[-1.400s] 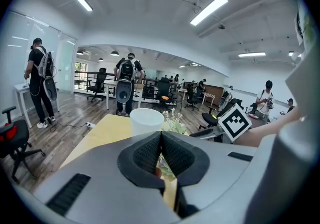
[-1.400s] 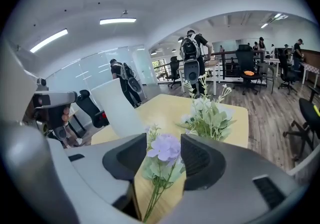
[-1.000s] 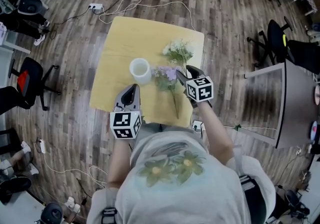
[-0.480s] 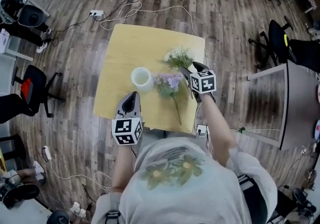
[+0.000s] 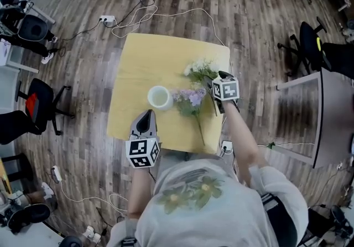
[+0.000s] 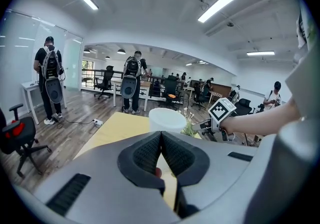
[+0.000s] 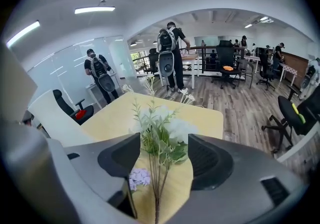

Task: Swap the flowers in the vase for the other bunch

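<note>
On the yellow table [image 5: 149, 58] the white vase [image 5: 159, 96] stood empty; refilling seemingly remained. The right gripper [image 7: 163, 154] had its jaws just opening, loosely straddling the white bunch [image 5: 200, 68]; the left gripper [image 6: 161, 143] was closed, empty.

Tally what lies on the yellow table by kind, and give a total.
Vase: 1
Flower bunches: 2 (one white, one purple)
Total: 3
</note>
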Demonstrator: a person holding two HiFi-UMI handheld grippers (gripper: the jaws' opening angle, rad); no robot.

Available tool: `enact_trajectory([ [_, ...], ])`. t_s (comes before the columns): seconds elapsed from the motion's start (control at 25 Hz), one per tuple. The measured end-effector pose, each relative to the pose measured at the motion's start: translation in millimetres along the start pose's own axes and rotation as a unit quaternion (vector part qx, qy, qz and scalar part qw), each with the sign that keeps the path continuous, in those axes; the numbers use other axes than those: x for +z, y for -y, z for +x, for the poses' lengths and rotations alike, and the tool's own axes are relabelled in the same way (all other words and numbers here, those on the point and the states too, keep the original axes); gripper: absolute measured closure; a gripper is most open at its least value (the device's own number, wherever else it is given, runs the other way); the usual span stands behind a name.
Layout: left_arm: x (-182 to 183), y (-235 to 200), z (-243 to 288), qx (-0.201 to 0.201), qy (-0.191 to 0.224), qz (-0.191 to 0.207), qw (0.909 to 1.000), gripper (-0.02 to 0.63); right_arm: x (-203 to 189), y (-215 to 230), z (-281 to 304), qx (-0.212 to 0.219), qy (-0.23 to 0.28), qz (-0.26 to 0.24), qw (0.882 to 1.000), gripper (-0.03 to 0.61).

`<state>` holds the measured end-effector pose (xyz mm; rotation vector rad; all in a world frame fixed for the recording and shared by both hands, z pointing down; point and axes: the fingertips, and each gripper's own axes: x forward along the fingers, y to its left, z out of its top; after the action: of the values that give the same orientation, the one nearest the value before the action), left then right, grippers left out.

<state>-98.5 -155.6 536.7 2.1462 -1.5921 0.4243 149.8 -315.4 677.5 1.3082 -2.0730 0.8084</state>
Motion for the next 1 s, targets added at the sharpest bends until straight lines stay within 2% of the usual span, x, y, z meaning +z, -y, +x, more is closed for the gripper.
enact_trajectory([
  [0.52,-16.3,-24.7,26.4,0.011,-0.031,-0.013,0.9994,0.595,-4.2,17.4,69.9,-0.024,-0.068,-0.001,0.997,0.305],
  [0.76,-19.3,-43.6,31.8,0.027,-0.034,-0.021,0.9988,0.595,-11.6,13.4,97.3,-0.019,-0.098,-0.01,0.995,0.307],
  [1.0,-21.3,-50.3,36.4,0.029,-0.037,-0.027,0.9985,0.595,-12.9,14.7,111.3,-0.021,-0.104,0.007,0.994,0.308],
])
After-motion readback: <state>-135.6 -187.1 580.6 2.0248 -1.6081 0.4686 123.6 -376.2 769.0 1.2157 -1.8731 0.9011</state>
